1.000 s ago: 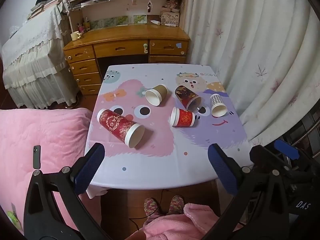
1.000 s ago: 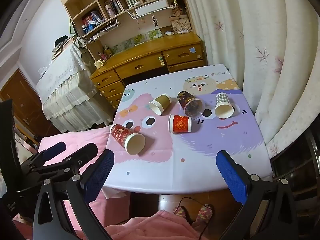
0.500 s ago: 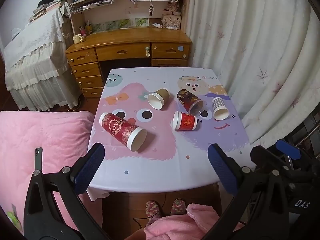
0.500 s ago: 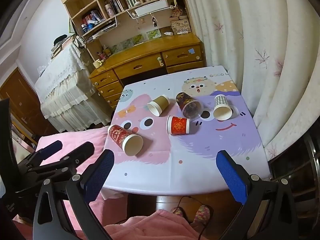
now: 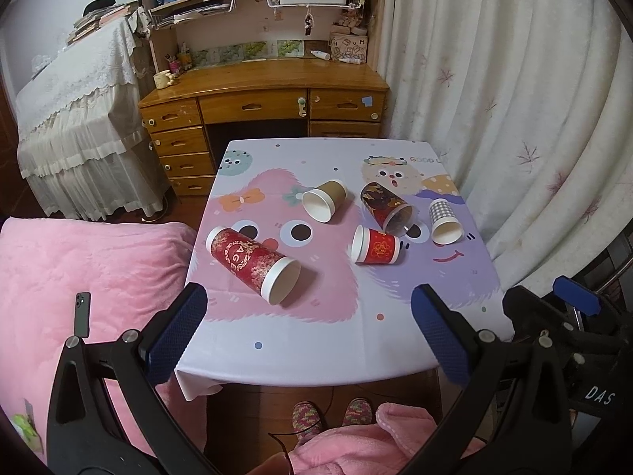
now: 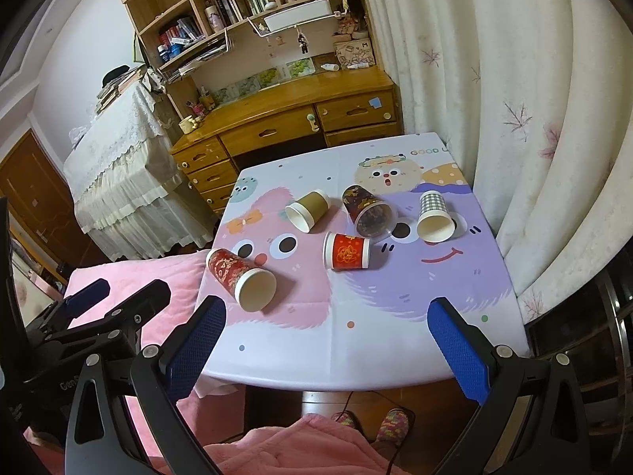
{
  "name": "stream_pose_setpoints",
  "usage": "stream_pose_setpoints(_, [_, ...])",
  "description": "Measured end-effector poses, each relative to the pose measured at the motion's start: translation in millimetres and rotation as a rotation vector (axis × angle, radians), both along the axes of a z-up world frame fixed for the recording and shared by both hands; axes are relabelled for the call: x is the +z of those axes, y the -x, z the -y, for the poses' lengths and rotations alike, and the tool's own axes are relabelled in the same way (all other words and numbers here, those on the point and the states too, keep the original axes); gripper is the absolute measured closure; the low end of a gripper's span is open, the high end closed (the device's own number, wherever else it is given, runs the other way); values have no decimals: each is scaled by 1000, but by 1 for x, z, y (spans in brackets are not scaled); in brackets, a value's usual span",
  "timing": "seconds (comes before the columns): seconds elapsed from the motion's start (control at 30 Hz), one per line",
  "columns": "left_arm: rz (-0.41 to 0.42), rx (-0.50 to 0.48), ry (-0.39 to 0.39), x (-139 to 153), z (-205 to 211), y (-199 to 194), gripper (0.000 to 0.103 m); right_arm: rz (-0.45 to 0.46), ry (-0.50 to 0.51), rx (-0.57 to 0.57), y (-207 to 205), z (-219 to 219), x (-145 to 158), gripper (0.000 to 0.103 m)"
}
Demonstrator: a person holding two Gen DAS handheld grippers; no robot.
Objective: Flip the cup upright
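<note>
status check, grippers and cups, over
Left gripper and right gripper open, empty, short of the table. Five cups on their sides; nearest the tall red cup. Path unobstructed.

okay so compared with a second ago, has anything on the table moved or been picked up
Nothing was taken hold of. Both views have drawn back a little. All five cups, from the tall red cup to the checked cup, lie on their sides where they were. The left gripper and right gripper stay open.

"GOOD" on tablecloth point(image 6: 425, 153)
</note>
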State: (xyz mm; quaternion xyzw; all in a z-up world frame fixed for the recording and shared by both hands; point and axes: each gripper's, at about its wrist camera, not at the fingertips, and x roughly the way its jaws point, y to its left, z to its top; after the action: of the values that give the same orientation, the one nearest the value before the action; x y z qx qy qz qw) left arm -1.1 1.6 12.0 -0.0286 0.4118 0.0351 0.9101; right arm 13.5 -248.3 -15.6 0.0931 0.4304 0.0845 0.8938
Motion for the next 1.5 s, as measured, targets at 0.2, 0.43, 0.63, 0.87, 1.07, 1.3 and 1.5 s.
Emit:
stream_pose_setpoints(0.2, [-7, -3, 4, -1, -4, 0, 1, -12, -3, -2, -7, 6, -2, 0])
stream_pose_setpoints(0.43, [-15, -9, -4, -6, -8, -1, 1, -26, 2, -23, -5, -1, -6, 0])
stream_pose_setpoints(0.63, [-3, -27, -26, -8, -18, 4, 1, -4, 16, -50, 2, -12, -12, 0])
stream_pose_setpoints(0.87, [1, -81, -47, -14, -30, 10, 1, 13, -23, -87, 16, -28, -21, 0])
stream_pose_setpoints(1.07, [-71, -116, -49, -24, -36, 4, 1, -2, -28, -143, 23, -33, -23, 0])
stream_pose_setpoints(1.3, [-87, -162, -36, -28, -33, -5, 1, -39, -31, -210, 21, -24, -34, 0])
stream_pose_setpoints(1.5, [-166, -221, -30, -45, -21, -36, 3, -113, -111, -250, -15, -2, -55, 0])
